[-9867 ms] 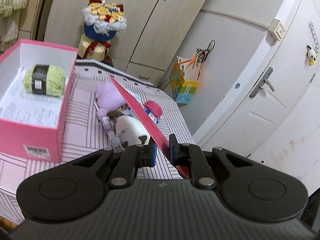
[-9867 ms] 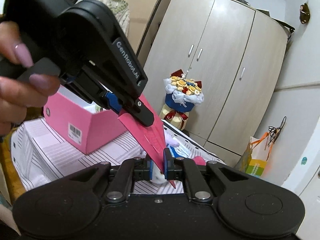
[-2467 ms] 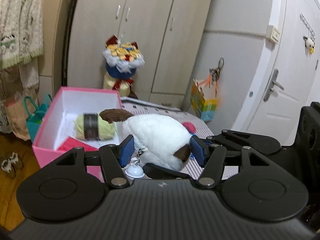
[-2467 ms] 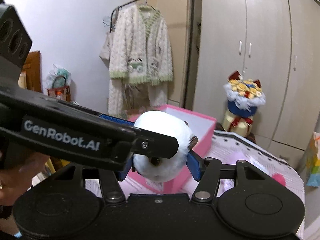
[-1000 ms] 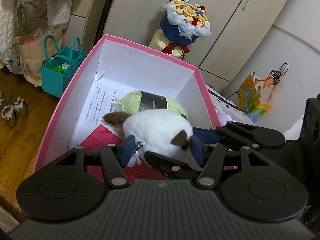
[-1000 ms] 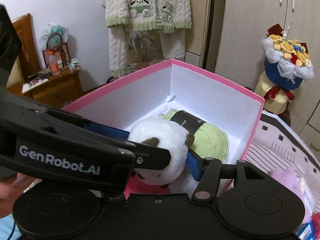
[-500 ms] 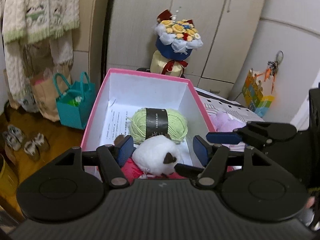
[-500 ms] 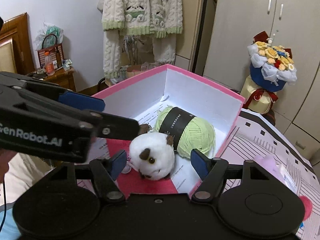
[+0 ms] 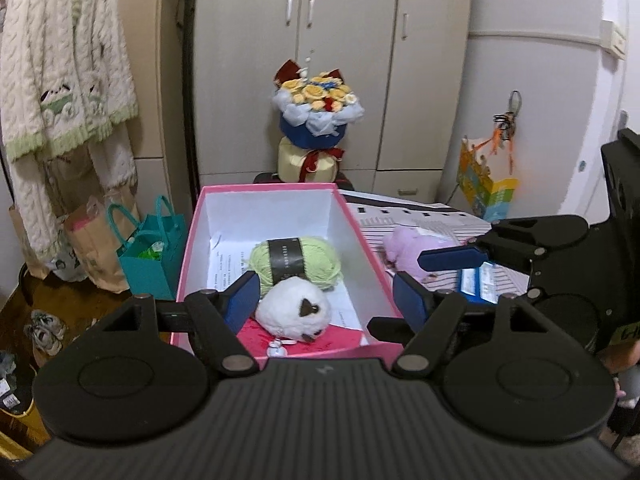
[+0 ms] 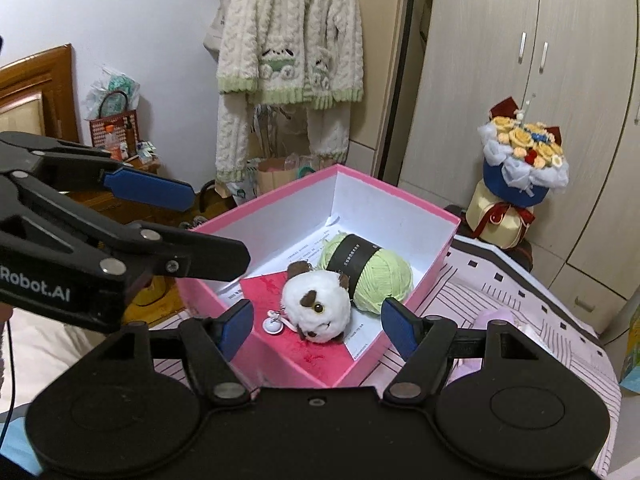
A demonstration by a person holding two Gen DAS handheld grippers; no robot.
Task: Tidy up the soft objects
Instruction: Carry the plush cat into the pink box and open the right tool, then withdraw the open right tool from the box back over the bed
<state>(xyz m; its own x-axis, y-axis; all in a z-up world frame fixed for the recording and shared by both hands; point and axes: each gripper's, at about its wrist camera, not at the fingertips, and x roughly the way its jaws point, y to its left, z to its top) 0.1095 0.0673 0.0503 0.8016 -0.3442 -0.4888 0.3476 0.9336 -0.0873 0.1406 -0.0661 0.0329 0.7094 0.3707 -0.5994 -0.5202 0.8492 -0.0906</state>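
Pink box (image 9: 376,248): being used as the collecting point. White plush toy (image 10: 318,308): now lying inside the box, touching the green yarn ball (image 10: 372,276), having been released since a second ago, when it was being clamped by both grippers. Left gripper (image 9: 324,296): jaws being opened wider, nothing pressed between them. Right gripper (image 10: 316,328): standing wide, nothing gripped. Purple plush (image 9: 408,252): lying just beside the box on the striped cloth, judged to be awaiting collection next.
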